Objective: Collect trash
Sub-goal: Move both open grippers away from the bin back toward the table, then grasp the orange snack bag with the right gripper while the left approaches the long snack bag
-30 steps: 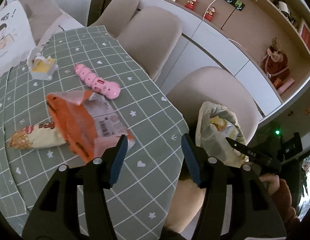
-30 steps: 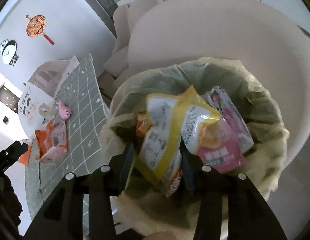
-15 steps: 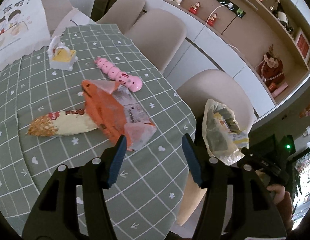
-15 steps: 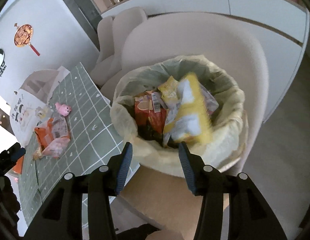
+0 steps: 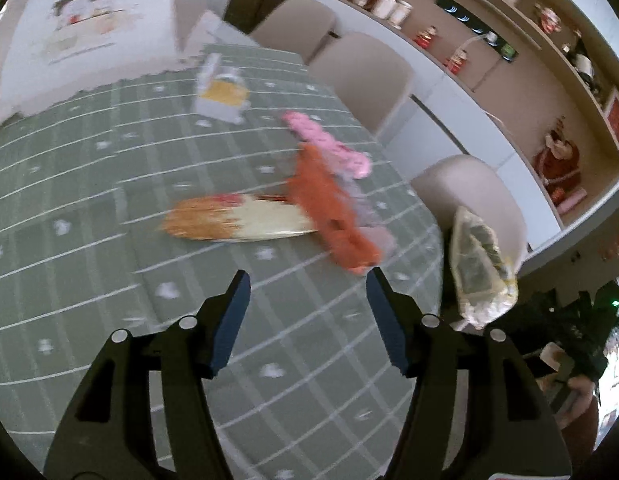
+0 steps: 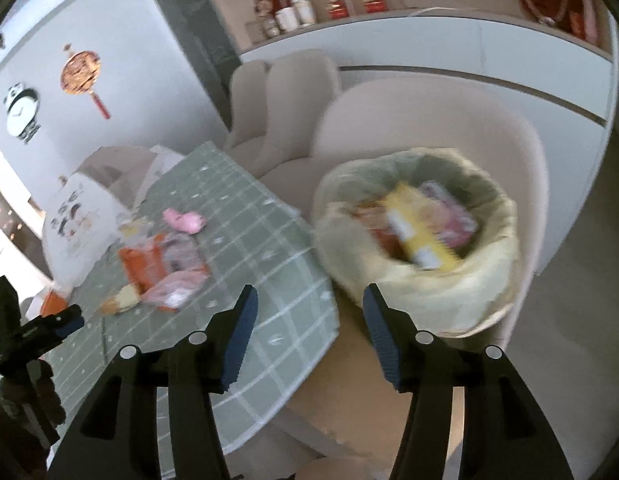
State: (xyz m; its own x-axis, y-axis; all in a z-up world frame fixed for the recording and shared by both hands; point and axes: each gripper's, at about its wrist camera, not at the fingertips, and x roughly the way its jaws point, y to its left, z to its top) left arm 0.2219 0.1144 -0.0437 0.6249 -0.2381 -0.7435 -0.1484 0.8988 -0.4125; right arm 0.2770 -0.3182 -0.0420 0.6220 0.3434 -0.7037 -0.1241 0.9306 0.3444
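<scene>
An orange snack wrapper [image 5: 329, 216] and a cream-and-orange wrapper [image 5: 237, 220] lie on the green checked tablecloth [image 5: 89, 200]. My left gripper [image 5: 307, 280] is open and empty, hovering just short of them. They also show in the right wrist view, the orange wrapper [image 6: 149, 260] left of centre. A bin lined with a yellowish bag [image 6: 413, 240] sits on a beige chair beside the table and holds a yellow packet [image 6: 417, 232] and other wrappers. My right gripper [image 6: 307, 300] is open and empty, above the gap between table and bin. The bin also shows in the left view [image 5: 477, 264].
A pink toy [image 5: 329, 148] and a small white-and-yellow object [image 5: 221, 96] lie farther back on the table. Beige chairs [image 5: 369, 76] line the table's far side. A white counter and shelves with ornaments [image 5: 557, 160] run behind. The table edge [image 6: 309, 280] is near the bin.
My right gripper has let go of the yellow packet, which now lies in the bin, and has pulled back and up. My left gripper has swung left over the table toward the wrappers.
</scene>
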